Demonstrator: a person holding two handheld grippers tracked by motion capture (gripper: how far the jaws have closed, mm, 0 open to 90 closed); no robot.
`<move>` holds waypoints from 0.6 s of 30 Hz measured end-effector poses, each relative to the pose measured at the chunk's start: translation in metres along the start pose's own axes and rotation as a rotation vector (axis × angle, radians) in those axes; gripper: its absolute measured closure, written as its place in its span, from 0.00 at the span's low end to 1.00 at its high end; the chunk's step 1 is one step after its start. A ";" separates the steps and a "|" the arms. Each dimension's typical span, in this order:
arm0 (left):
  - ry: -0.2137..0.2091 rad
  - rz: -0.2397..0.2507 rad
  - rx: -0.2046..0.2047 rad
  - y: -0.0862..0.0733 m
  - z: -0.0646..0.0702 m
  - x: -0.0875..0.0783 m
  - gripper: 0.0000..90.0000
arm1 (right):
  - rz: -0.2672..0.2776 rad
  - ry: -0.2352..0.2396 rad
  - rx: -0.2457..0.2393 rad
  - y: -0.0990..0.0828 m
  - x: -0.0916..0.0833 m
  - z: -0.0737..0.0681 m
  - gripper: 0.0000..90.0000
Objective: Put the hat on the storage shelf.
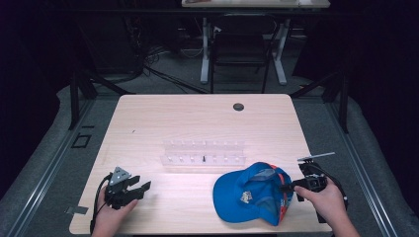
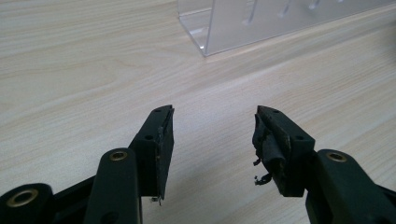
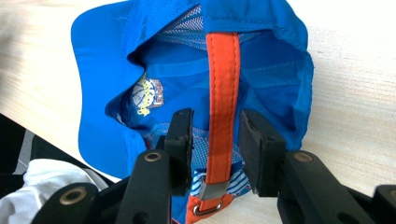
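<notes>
High view showed the right hand-held gripper (image 1: 288,187), jaws part-closed astride the blue cap's (image 1: 247,195) orange strap (image 3: 223,93), while the left hand-held gripper (image 1: 141,187) rested wide open on the pale wooden table (image 1: 197,118) in a dark room.

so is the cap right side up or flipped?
Flipped: the blue cap lies crown down, its inside lining and orange strap facing up, between the right tongs.

Your left hand-held gripper (image 1: 143,187), at 7 o'clock in the high view, is matte black with a grey three-cornered plate on top and a black cable looping off its rear. Brass-ringed pivot holes sit at each link; the pad (image 2: 268,151) at 4 o'clock is frayed. Your right hand-held gripper (image 3: 215,140) is black too, with the same brass-ringed pivots.
</notes>
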State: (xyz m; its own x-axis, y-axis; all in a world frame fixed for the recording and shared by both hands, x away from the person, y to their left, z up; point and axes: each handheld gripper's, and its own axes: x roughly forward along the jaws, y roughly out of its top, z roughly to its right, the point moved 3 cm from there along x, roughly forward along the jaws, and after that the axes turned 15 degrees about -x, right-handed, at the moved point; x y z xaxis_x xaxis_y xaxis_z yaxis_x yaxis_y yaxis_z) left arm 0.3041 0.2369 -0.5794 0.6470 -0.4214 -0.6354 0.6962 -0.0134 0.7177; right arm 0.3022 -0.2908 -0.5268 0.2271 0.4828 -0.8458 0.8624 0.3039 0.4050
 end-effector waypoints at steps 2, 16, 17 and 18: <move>0.000 0.000 0.001 0.000 0.000 0.000 0.53 | 0.014 0.003 0.008 0.001 0.001 0.001 0.73; 0.001 0.000 0.002 0.000 0.000 0.000 0.53 | 0.001 0.040 0.004 0.006 -0.001 -0.001 0.81; 0.000 0.000 0.002 0.000 0.000 0.000 0.53 | 0.001 0.040 0.004 0.006 -0.001 -0.001 0.81; 0.001 0.001 0.003 0.000 0.000 0.000 0.53 | 0.010 0.044 0.007 0.006 -0.002 -0.002 0.81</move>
State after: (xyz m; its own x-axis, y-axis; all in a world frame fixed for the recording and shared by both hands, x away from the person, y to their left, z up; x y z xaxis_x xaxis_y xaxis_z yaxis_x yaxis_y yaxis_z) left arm 0.3039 0.2367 -0.5793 0.6477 -0.4204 -0.6354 0.6949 -0.0159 0.7189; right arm 0.3056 -0.2880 -0.5224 0.2156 0.5216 -0.8255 0.8633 0.2933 0.4108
